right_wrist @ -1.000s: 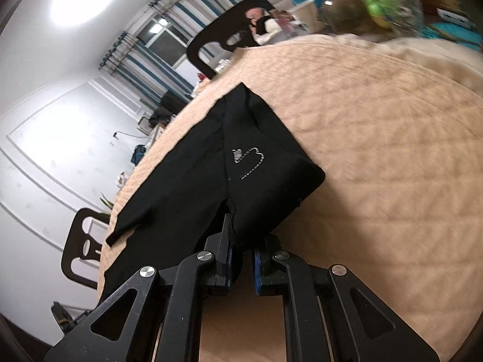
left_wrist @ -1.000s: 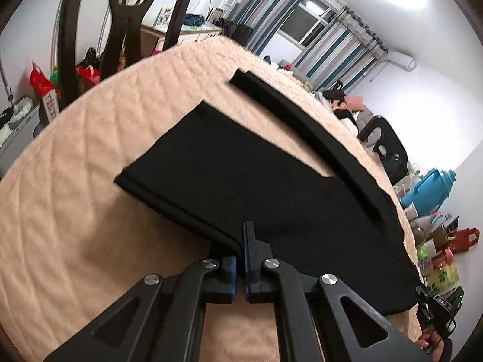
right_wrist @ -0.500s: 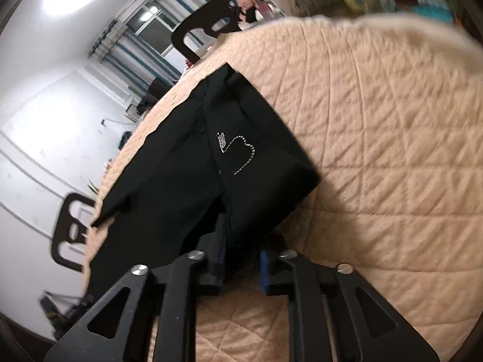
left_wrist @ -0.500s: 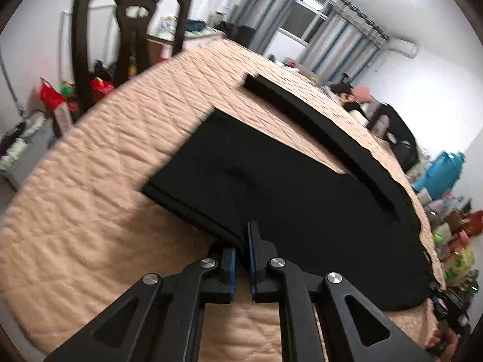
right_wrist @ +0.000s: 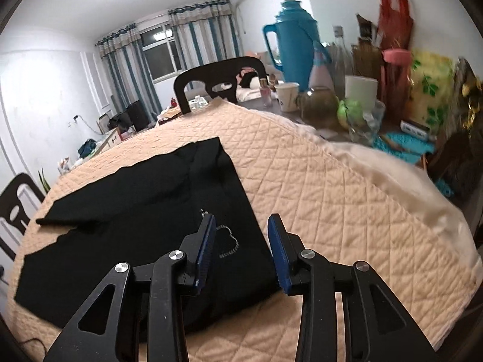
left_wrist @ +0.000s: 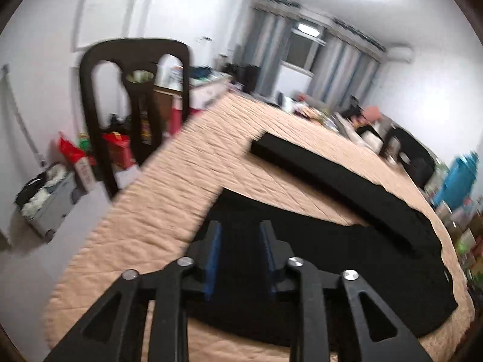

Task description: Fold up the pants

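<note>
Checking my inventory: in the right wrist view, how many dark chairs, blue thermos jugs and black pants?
Dark chairs: 2, one behind the table, one at the left edge
Blue thermos jugs: 1
Black pants: 1
Total: 4

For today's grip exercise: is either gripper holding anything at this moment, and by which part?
Nothing is held. The left gripper and right gripper have just been opening, and the pants lie on the quilt beneath them.
</note>
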